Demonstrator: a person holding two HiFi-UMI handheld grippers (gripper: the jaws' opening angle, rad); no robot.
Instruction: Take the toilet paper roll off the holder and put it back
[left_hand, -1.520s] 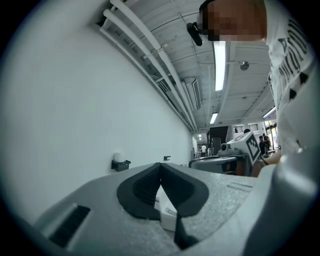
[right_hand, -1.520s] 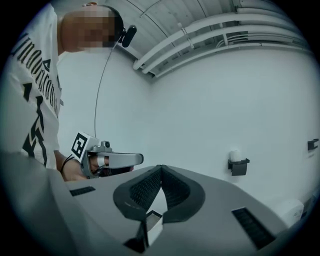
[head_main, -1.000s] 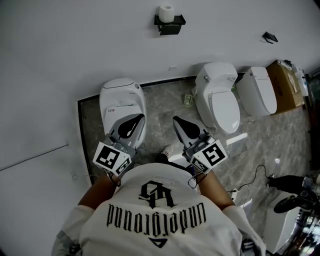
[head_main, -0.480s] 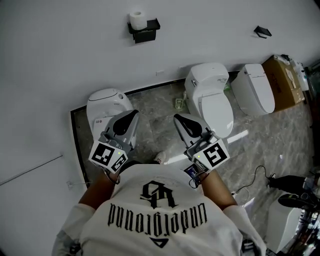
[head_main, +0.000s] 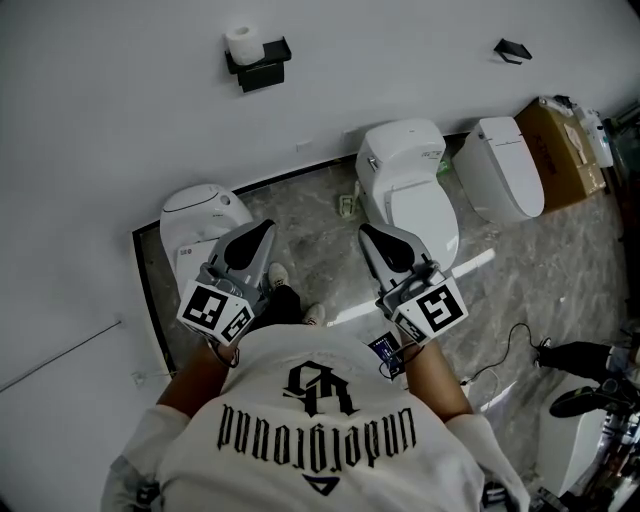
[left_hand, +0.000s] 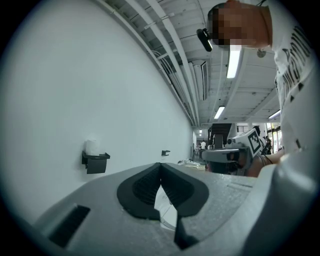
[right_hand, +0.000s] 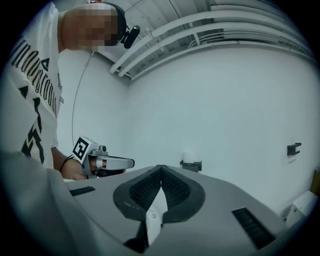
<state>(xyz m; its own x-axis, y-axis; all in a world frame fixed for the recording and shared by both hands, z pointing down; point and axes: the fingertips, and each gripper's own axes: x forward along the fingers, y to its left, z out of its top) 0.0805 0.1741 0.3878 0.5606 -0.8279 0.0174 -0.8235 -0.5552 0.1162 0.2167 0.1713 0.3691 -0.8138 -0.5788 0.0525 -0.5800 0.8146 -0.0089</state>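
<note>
While the toilet paper roll (head_main: 241, 43) stands on the black holder (head_main: 258, 68) on the far wall, well apart from both grippers, the approach looks to be the step in hand. Left gripper (head_main: 264, 229) and right gripper (head_main: 369, 233): fingers clenched, empty. Next: close in, open fingers. Shirt (head_main: 320, 440) print seems to read "underground".

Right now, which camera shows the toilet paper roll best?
The head view: the toilet paper roll stands clear on its black holder, from above. Both gripper views show only a small pale shape against the white wall.
</note>
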